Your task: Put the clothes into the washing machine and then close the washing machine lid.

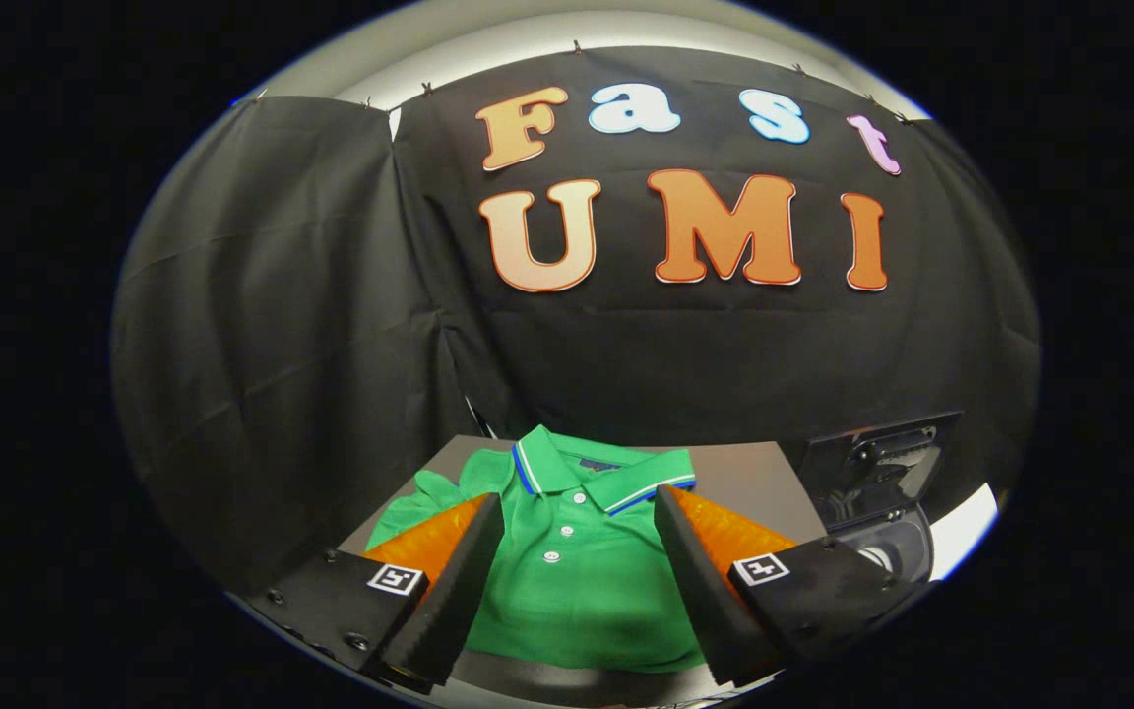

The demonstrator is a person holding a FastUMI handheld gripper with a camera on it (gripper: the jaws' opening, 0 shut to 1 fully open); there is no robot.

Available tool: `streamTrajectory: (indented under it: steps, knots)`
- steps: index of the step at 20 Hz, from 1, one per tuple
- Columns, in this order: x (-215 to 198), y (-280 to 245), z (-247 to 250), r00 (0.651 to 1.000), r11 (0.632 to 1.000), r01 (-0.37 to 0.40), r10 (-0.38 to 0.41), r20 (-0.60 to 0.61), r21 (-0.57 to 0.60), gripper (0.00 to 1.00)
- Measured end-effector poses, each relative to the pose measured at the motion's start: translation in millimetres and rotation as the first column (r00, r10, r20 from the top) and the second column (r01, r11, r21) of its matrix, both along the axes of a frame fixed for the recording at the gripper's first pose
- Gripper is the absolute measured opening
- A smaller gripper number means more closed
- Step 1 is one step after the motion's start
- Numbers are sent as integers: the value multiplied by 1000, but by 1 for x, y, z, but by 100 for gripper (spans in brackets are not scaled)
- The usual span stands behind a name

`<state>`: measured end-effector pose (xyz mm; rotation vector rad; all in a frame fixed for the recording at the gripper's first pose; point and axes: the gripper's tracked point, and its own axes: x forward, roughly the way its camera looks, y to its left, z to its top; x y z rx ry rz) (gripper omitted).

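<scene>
Gripper view: hand-held gripper (579,581) spread wide (grasping nothing) over folded green cotton polo shirt (567,581) on grey surface (754,478), open-lidded washing machine (887,522) alongside; shallow pinch may drop fabric.

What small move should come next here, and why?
Probably lower the hand-held gripper onto the green shirt and close on a fold of it. Its fingers stand open on either side of the shirt, which lies folded on the table, not yet gripped. The washing machine to the right has its lid up, ready.
</scene>
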<state>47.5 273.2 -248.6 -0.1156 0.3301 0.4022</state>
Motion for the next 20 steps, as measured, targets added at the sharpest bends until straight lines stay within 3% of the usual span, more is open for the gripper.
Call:
streamTrajectory:
  steps: [8, 20]
  knots:
    - [8, 1, -55, 992, 997, 21, -30, -119, -75, 99]
    - [15, -3, -65, 994, 989, 29, -44, -101, -144, 97]
